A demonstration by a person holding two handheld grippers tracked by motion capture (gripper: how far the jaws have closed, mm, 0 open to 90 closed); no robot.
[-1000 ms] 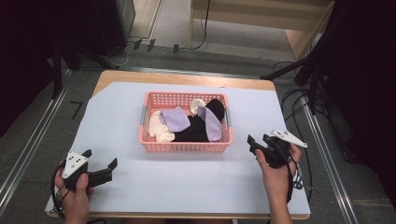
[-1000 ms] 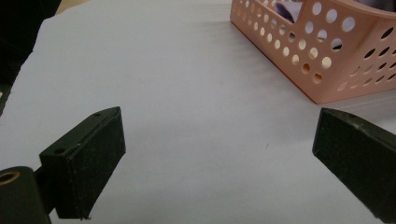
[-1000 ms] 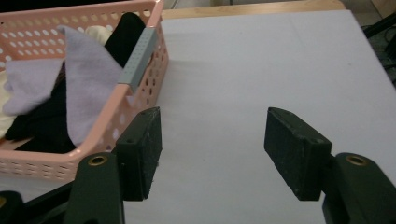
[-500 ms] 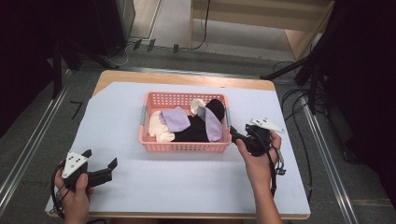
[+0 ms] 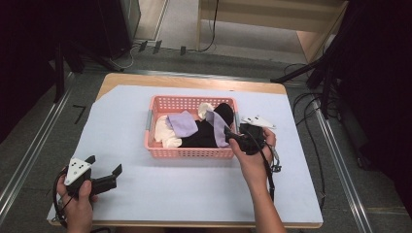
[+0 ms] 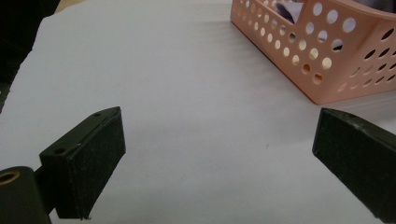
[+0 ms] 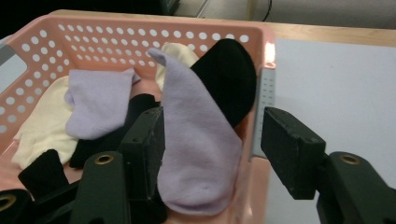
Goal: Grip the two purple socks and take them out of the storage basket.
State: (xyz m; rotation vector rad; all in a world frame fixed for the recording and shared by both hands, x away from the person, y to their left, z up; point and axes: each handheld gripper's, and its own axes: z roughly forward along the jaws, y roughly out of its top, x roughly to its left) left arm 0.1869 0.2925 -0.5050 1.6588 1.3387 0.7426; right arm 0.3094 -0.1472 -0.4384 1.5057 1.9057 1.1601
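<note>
A pink perforated basket (image 5: 187,152) stands mid-table on a pale sheet, holding lavender, cream and black socks. One lavender sock (image 7: 196,154) lies draped against the basket's right rim (image 7: 264,98), beside a black sock (image 7: 229,79). My right gripper (image 7: 215,149) is open at that rim, one jaw inside the basket and one outside, with the lavender sock between them. In the high view the right gripper (image 5: 233,137) touches the basket's right side. My left gripper (image 5: 103,164) rests open near the front left edge, nothing between its jaws (image 6: 219,126).
A second lavender sock (image 5: 182,122) and a cream sock (image 5: 163,133) lie in the basket's left half. The basket's near corner (image 6: 327,60) is ahead and right of the left gripper. Wooden table edge (image 5: 194,81) runs at the back; cables trail on the floor to the right.
My right gripper has travelled left from the table's right side to the basket's right rim, over the draped lavender sock. The left gripper has stayed put.
</note>
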